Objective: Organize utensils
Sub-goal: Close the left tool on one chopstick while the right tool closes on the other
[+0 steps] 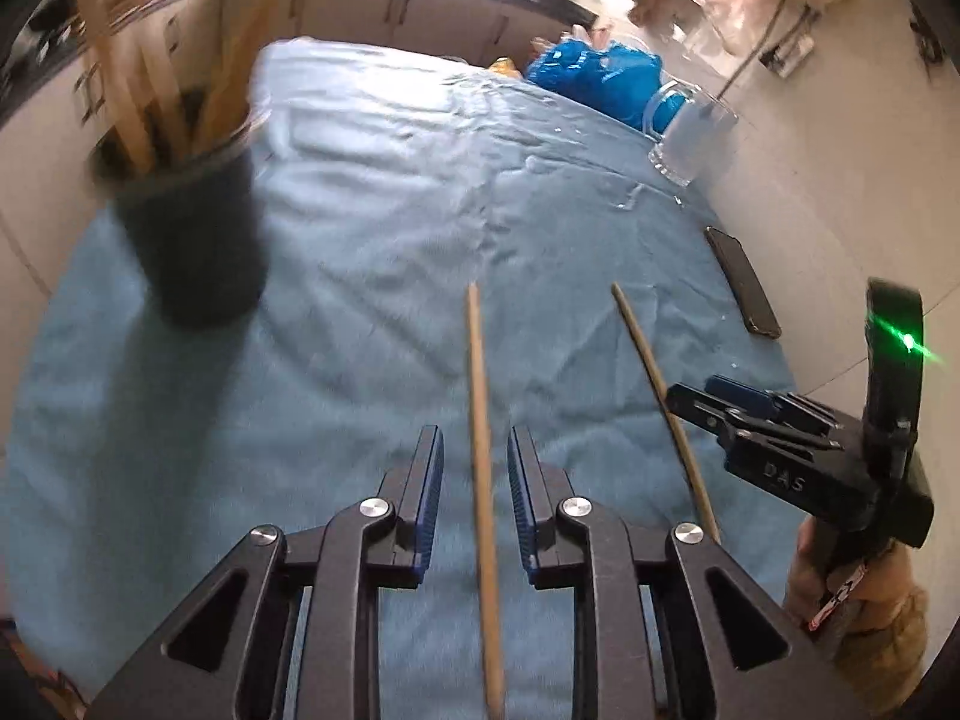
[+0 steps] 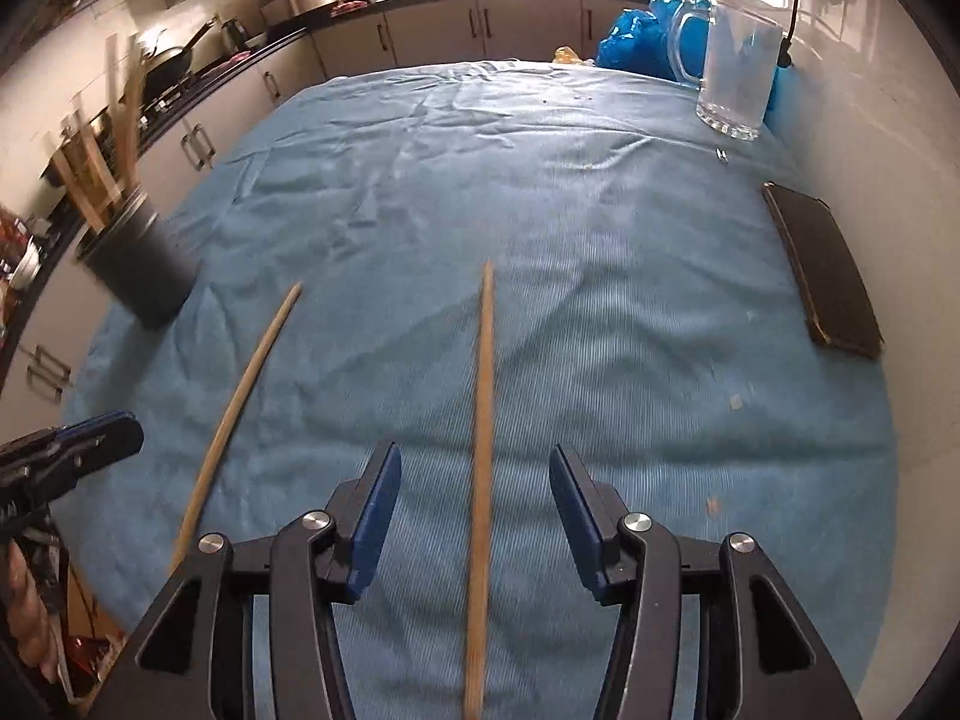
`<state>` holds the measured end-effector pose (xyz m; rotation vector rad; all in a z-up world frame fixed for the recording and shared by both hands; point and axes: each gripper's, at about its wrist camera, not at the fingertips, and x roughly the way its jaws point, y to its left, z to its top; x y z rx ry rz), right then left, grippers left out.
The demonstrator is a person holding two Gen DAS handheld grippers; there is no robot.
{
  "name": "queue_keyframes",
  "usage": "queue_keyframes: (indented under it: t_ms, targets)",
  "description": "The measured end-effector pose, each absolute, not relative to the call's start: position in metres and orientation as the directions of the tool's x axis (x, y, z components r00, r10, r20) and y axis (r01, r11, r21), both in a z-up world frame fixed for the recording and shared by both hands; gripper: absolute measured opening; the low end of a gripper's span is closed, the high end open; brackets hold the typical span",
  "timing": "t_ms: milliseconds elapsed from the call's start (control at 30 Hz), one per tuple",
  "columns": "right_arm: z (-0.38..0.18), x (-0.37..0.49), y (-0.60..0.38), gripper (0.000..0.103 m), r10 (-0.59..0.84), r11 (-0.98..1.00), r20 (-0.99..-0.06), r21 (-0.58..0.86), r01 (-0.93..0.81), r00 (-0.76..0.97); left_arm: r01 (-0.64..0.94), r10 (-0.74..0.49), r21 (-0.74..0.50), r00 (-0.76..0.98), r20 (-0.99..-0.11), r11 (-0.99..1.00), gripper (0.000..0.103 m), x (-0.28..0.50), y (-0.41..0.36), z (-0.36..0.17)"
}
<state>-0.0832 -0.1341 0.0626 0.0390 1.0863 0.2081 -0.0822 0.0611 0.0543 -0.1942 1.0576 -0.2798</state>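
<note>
2 chopsticks point(image 2: 483, 420) lie on the cloth point(image 2: 540, 210), holder point(image 2: 141, 276) left, mug point(image 2: 735, 81) far right.

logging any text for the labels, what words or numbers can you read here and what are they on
"DAS" on the black body of the right gripper, seen from the left wrist view; the middle letter is soft, so this is my best reading.
The red strap under that gripper bears print too blurred to read.
Nothing else carries readable text.

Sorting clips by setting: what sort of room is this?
Most likely a home kitchen: cabinets under a dark counter, a frying pan on the stove, and a holder of wooden utensils on the table.
</note>
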Motion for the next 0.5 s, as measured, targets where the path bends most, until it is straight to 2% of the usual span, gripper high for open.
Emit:
queue_keyframes:
  t_ms: [133, 200, 500]
  targets:
    - [0.053, -0.051, -0.13, 0.039, 0.18, 0.981, -0.883, 0.13, -0.143, 0.433, 0.147, -0.274, -0.232, 0.447, -0.851, 0.961, 0.021, -0.045, 0.046, 0.044]
    - [0.048, -0.038, -0.13, 0.036, 0.164, 0.983, -0.89, 0.113, -0.143, 0.425, 0.138, -0.268, -0.231, 0.434, -0.86, 0.963, 0.021, -0.028, 0.04, 0.036]
    - [0.042, -0.008, -0.128, 0.036, 0.143, 0.985, -0.895, 0.088, -0.146, 0.422, 0.128, -0.232, -0.196, 0.401, -0.886, 0.972, 0.02, 0.004, 0.026, 0.016]
